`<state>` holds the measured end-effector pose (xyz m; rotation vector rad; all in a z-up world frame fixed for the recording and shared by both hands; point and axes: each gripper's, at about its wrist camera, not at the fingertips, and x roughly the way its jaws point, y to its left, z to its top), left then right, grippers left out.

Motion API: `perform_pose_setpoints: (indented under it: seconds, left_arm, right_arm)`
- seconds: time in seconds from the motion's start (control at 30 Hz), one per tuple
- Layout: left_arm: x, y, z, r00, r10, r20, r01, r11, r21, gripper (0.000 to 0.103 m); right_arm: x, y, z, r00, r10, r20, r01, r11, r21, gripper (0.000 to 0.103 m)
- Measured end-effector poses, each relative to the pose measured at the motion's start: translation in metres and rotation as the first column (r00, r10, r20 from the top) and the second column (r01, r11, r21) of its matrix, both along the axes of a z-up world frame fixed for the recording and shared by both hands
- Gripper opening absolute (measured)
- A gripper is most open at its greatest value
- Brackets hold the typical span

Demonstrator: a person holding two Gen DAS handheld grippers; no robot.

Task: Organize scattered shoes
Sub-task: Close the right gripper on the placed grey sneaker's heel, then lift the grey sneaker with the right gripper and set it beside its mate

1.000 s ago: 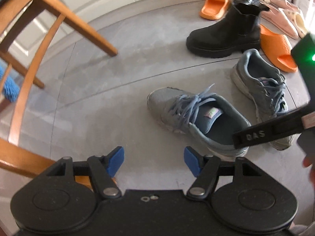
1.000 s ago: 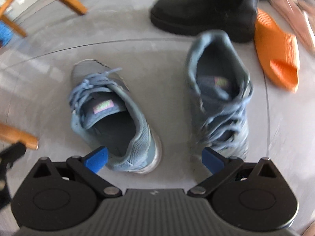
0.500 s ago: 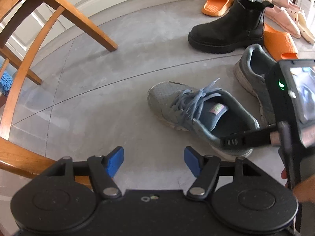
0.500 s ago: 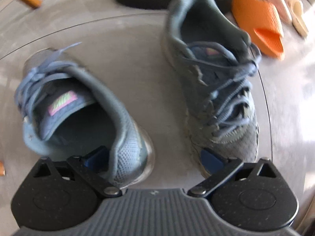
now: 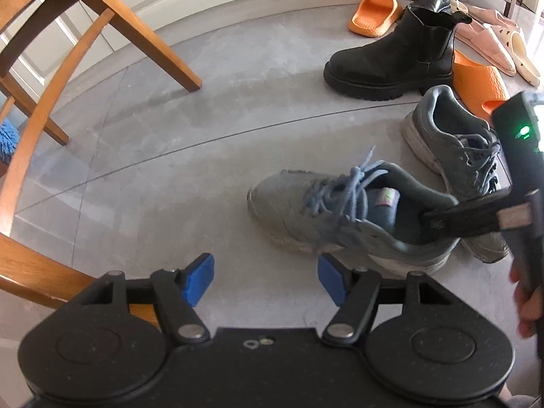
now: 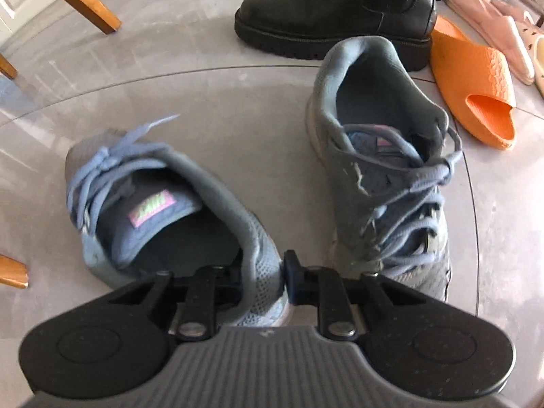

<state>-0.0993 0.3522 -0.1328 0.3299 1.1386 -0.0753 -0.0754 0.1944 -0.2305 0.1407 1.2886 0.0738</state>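
Sneaker [image 6: 176, 224] on the near floor, beside its mate [image 6: 384, 170]: right gripper [image 6: 263, 280] has just closed onto its heel collar, ready for lifting; left gripper [image 5: 265, 280] hangs open, empty.

Left tongs [image 5: 265, 277]: matte black body, two round disc housings joined to short black link arms by silver pivot screws, fingers tipped with bright blue pads [image 5: 199, 277]; a small ring mark sits mid-body. Right tongs [image 6: 263, 277]: same black discs, links and silver screws, speckled with dust, dark blue pads, plus a ribbed grey plate along the near edge. From the left wrist view, its black handle carries a lit green lamp and a pale label.
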Motion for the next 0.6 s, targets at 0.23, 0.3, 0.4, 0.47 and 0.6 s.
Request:
perform_pose_setpoints:
  seconds: [0.23,0.3,0.4,0.47,0.6]
  left_arm:
    - [0.006,-0.005,-0.003,1.0,-0.002,0.005,0.002,1.0,-0.023,0.068]
    - [0.006,-0.002,-0.001,1.0,-0.007,0.011,0.007,1.0,-0.022,0.068]
    - [0.008,0.0,0.002,1.0,0.001,0.026,0.0,1.0,-0.018,0.068]
    - [0.008,0.002,0.004,0.999,0.006,0.034,-0.005,1.0,-0.019,0.068]
    - [0.008,0.004,0.003,0.999,0.006,0.033,-0.006,1.0,-0.015,0.068]
  right_arm:
    - [0.007,-0.006,0.019,0.987,0.157,0.041,-0.155,0.987,-0.04,0.024]
    - [0.007,-0.006,0.029,0.974,0.216,0.063,-0.212,0.975,-0.062,0.024]
    - [0.012,0.0,0.05,0.947,0.308,0.089,-0.301,0.95,-0.086,0.024]
    - [0.014,0.004,0.066,0.908,0.405,0.108,-0.395,0.913,-0.107,0.024]
    - [0.024,0.022,0.086,0.683,0.711,0.165,-0.666,0.7,-0.259,0.024]
